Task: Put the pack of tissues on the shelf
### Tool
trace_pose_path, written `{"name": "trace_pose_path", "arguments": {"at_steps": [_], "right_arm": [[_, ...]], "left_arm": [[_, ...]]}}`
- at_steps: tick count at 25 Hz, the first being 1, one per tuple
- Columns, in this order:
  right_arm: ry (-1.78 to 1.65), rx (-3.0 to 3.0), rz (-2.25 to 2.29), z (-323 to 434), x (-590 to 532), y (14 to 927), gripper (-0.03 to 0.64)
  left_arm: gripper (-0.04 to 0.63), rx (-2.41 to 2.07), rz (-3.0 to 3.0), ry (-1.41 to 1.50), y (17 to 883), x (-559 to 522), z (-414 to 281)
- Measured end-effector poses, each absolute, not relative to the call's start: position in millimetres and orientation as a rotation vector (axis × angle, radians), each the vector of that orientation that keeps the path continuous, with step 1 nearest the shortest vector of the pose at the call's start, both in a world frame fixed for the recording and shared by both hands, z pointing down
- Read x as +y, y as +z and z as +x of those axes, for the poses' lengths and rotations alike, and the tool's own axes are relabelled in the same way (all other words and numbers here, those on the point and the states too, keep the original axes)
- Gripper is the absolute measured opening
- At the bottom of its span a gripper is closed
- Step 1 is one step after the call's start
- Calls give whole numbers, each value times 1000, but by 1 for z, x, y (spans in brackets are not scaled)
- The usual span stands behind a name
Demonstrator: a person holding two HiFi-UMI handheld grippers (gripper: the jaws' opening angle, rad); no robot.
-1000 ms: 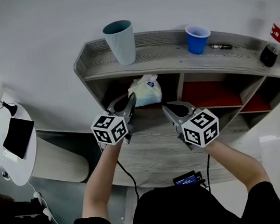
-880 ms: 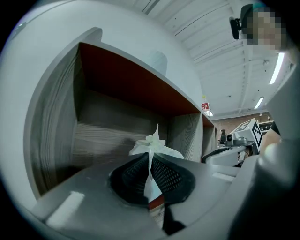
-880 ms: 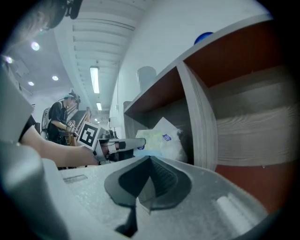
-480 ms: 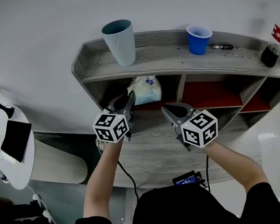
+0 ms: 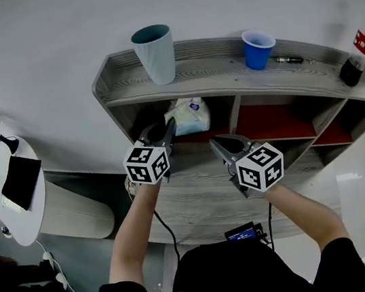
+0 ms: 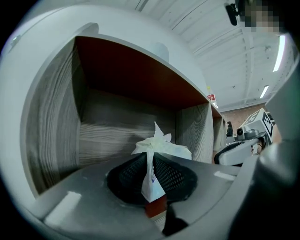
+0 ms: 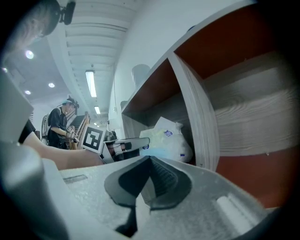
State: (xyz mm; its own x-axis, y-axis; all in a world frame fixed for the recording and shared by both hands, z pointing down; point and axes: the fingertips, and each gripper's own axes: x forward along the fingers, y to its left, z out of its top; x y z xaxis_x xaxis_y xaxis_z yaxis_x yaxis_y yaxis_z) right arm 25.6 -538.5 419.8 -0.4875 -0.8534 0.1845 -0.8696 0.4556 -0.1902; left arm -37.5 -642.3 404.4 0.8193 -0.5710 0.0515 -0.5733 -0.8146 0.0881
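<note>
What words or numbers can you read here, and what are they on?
No text reads clearly.
Blue label on the pack: too small to read.
Red label on the bottle: too blurred.
The screen: too small.

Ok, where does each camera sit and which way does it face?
Head view: on the person's head, facing steeply down at the grey wood-grain shelf unit; both forearms, left gripper, right gripper show.
Left gripper view: on the left gripper, facing into the left compartment; a flap of the white plastic pack of tissues stands between its opening jaws.
Right gripper view: on the right gripper, facing the shelf, angled left; its jaws together, empty.
Shared: each gripper view shows the other gripper; all three show the pack.
</note>
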Motion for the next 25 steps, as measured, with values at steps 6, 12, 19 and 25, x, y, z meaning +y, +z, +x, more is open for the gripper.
{"name": "trace_pose_path", "arguments": {"at_steps": [6, 12, 19, 25], "right_arm": [[401, -2634, 1547, 26, -537, 419, 2], [406, -2641, 1530, 28, -534, 420, 2], [416, -2646, 1529, 32, -529, 421, 3], [430, -2664, 1535, 35, -525, 421, 3]], "left_arm": [[89, -948, 2892, 71, 407, -645, -39], [141, -961, 2885, 95, 408, -644, -44], [223, -992, 2866, 102, 408, -639, -53], [222, -1034, 2841, 38, 407, -624, -68]]}}
